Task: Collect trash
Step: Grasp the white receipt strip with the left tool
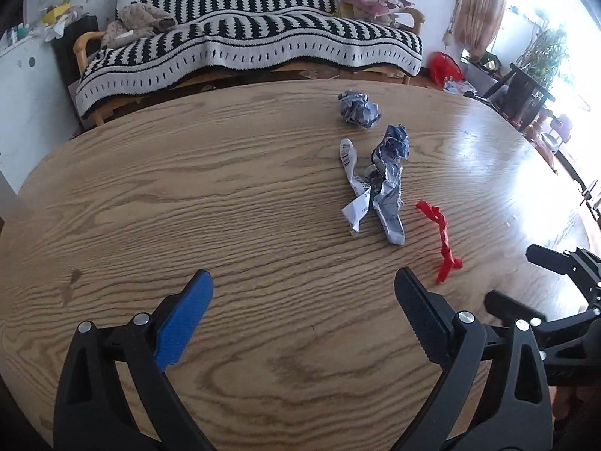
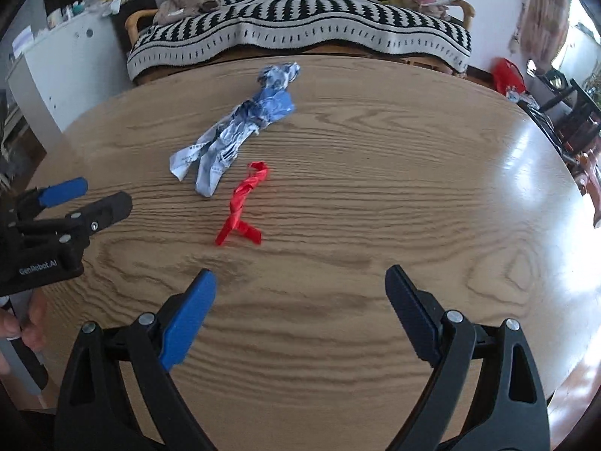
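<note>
Right wrist view shows the right claw (image 2: 300,282) spread wide and empty above the wooden table (image 2: 413,195), so collecting is only at the approach step. Just beyond it lies the red twisted scrap (image 2: 242,203), with crumpled blue-and-white paper (image 2: 240,131) beyond that. Next it should advance, straddle the scrap and pinch; the left claw (image 1: 302,282) is also agape and empty.

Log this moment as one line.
left gripper open, empty | right gripper open, empty | red scrap, paper scraps on table
</note>
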The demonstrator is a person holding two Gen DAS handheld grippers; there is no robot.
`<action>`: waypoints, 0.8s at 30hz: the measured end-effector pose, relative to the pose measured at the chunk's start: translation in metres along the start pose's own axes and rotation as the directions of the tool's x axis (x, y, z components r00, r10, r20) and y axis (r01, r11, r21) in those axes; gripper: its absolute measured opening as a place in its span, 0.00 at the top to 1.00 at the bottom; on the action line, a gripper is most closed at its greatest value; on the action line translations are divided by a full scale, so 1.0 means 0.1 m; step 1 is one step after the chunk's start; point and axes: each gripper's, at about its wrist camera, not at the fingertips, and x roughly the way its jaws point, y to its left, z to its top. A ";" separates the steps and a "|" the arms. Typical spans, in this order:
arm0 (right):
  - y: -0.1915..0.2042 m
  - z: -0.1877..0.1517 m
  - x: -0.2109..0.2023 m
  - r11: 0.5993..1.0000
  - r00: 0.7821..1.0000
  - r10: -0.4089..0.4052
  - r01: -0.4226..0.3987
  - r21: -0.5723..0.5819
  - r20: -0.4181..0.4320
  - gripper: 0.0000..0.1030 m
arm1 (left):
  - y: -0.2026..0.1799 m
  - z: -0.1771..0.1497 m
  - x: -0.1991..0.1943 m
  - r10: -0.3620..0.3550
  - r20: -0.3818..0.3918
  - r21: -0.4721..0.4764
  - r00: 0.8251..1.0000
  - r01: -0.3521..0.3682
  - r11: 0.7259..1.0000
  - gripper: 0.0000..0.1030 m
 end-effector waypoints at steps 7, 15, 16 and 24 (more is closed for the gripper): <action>0.11 0.15 0.26 1.000 1.000 0.017 -0.016 -0.016 0.012 0.14 | 0.07 0.03 0.24 0.006 -0.025 0.023 1.000 -0.005 1.000 0.08; -0.06 0.31 0.45 0.999 0.999 -0.031 0.031 0.022 0.012 0.14 | -0.03 0.17 0.45 -0.041 -0.033 0.041 0.999 0.042 0.998 0.08; -0.09 0.32 0.45 0.999 0.999 -0.036 0.035 0.027 0.017 0.14 | -0.07 0.19 0.49 -0.031 -0.037 0.053 0.999 0.033 0.998 0.08; -0.07 0.34 0.47 1.000 0.999 -0.004 0.005 -0.009 0.051 0.24 | -0.13 0.30 0.61 -0.016 -0.015 0.062 1.000 0.017 0.998 0.09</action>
